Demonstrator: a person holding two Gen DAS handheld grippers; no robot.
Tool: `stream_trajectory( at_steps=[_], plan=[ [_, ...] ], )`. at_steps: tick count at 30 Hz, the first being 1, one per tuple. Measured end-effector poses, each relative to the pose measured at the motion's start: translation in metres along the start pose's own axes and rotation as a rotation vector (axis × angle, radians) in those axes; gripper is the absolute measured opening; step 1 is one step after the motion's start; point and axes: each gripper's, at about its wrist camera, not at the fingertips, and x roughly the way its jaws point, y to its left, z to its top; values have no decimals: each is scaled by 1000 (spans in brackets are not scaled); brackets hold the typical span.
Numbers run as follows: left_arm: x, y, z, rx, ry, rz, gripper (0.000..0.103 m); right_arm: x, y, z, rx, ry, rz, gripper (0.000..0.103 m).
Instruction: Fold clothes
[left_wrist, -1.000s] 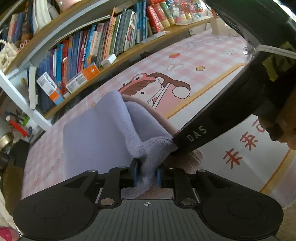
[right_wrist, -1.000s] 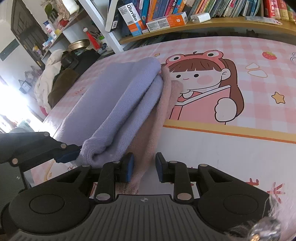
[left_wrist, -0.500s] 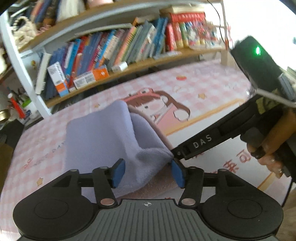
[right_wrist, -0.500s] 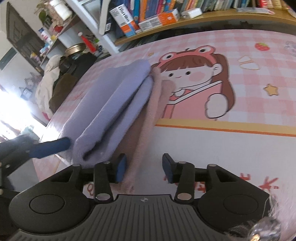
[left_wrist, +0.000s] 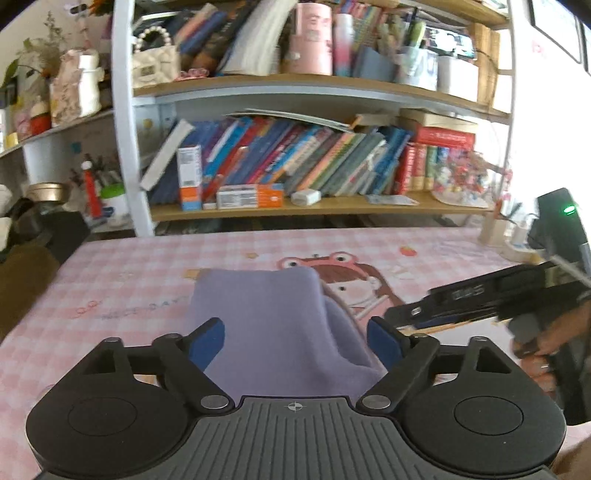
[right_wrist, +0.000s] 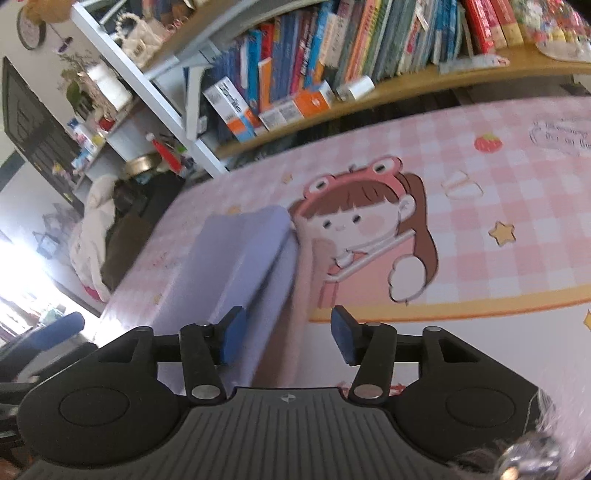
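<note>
Folded cloth (left_wrist: 273, 325) lies mid-table, toward near edge; only obstacle on table (left_wrist: 122, 273) itself. Bare table at far edge, left of cloth, and wide stretch right (right_wrist: 509, 206). Bookshelf (left_wrist: 295, 206) closes off far edge. Dark bundle (left_wrist: 26, 273) off left edge. Right tongs (left_wrist: 480, 295) in a hand (left_wrist: 554, 343) block right side near cloth.

The left tool's (left_wrist: 295, 341) body hides the folded cloth's (left_wrist: 273, 317) near edge.
</note>
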Motion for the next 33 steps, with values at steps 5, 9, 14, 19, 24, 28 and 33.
stream_trajectory(
  at_steps=[5,9,14,19,24,28,33],
  plan=[
    [13,8,-4,47,16,93,98,4,14,0,-14,-2,13,70],
    [18,23,-10,32,-18,107,97,7,26,0,-25,-4,23,70],
    [23,45,-6,-44,18,50,94,11,40,0,-39,-6,35,69],
    [35,51,-3,-1,62,30,95,22,50,-2,-29,20,28,70],
    [44,51,-6,39,86,-61,95,33,54,-6,20,38,6,70],
    [49,54,-8,40,114,-135,95,44,52,-9,72,60,-12,69],
    [61,54,-14,60,173,-186,83,59,54,-14,75,93,-65,64]
  ],
)
